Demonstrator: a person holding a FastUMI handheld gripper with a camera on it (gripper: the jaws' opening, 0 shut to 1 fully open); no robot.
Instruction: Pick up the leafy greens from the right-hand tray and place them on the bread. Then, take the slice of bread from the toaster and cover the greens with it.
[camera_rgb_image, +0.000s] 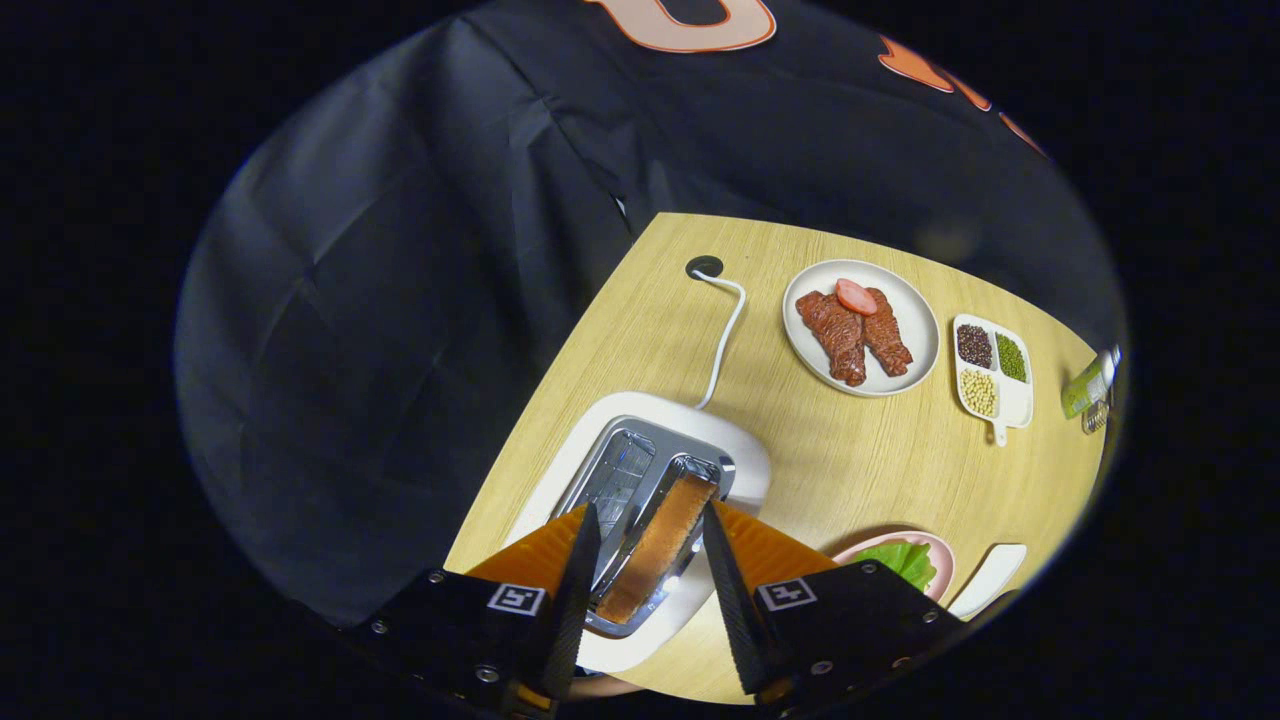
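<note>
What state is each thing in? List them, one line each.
gripper: open, fingers either side of the bread slice, not pressing it.
bread slice: upright in one toaster slot.
toaster: other slot empty, cord attached.
leafy greens: lying on the pink plate.
pink plate: partly hidden by a finger.
white plate: holds meat pieces.
divided dish: three compartments filled with grains.

You're in a staged kitchen booth: black cloth wall (400, 300) beyond your tongs (645, 590), a wooden bench (850, 470) carrying a toaster (650, 480), a plate of seemingly imitation meat (860, 328) and a compartment dish (990, 375).
</note>
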